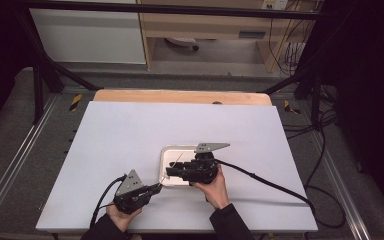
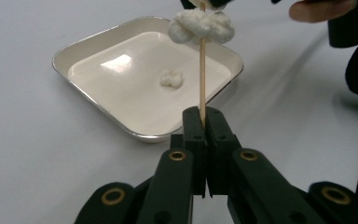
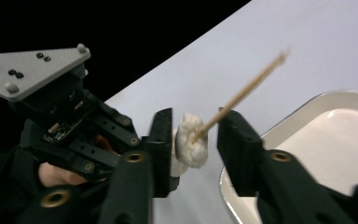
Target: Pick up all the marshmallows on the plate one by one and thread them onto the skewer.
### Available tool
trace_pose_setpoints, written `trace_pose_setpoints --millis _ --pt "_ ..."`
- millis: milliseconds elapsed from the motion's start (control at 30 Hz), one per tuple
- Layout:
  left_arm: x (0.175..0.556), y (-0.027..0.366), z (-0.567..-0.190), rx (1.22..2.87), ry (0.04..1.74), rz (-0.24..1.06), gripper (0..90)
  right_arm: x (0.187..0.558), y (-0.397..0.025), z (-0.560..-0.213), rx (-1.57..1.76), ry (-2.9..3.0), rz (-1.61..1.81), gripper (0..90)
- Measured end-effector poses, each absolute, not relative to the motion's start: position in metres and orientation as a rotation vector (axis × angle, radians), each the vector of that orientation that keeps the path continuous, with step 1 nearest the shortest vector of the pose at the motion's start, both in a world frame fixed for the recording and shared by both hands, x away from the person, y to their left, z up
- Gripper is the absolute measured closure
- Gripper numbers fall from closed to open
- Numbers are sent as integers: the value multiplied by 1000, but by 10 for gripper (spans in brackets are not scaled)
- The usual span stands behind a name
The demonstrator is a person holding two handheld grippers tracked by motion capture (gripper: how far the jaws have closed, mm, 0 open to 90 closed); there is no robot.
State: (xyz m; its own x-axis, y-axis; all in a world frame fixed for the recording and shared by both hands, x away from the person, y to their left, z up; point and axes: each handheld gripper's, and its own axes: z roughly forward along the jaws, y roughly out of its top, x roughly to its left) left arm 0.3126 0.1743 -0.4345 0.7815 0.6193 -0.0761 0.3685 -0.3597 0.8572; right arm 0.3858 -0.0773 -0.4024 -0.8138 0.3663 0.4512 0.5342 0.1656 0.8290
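Skewer [image 2: 202, 70] work, this: I have the thin wooden stick pinched near its lower end in my left gripper [image 2: 203, 122], whose jaws are pressed together on it, and it stands up over the near rim of the white tray [image 2: 93, 100] on the bench [image 1: 130, 145]. A soft white lump [image 2: 200, 24] is threaded on the stick, well above the left jaws. In the right gripper view, my right gripper [image 3: 193, 135] has its jaws spread to either side of that lump; the left-hand one looks to be touching it and the other stands apart, though motion blur makes this hard to be sure of, so I count it as not gripped yet. A second, smaller white piece [image 2: 172, 78] lies loose on the tray floor.

My judgement is that the step in hand is sliding the lump along the stick. To do that well I would keep the left grip firm and steady, since the stick is thin and could bend or pivot if the right hand pushes off-axis. I would close the right jaws only lightly, because the lump looks soft and would probably squash or tear rather than slide. The push should run straight along the stick. Keeping the whole job above the tray means anything that crumbles off lands there rather than on the bench.
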Motion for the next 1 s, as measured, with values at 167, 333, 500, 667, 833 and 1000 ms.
trace_pose_setpoints --millis 167,333,500,667,833,1000 --pt "314 179 -434 1966 759 307 884 384 -85 -390 -897 -2370 -1769 456" --pt "315 181 -435 1964 772 294 884 384 -93 -387 -927 -2513 -1729 281" --pt "316 181 -435 1966 775 290 884 386 -98 -392 -966 -2620 -1664 111" --pt "316 183 -435 1959 780 286 884 388 -105 -399 -1024 -2681 -1610 40" --pt "316 184 -434 1957 784 281 884 390 -104 -406 -1034 -2751 -1536 7" --pt "316 184 -434 1958 786 279 883 395 -101 -413 -1029 -2771 -1504 7"
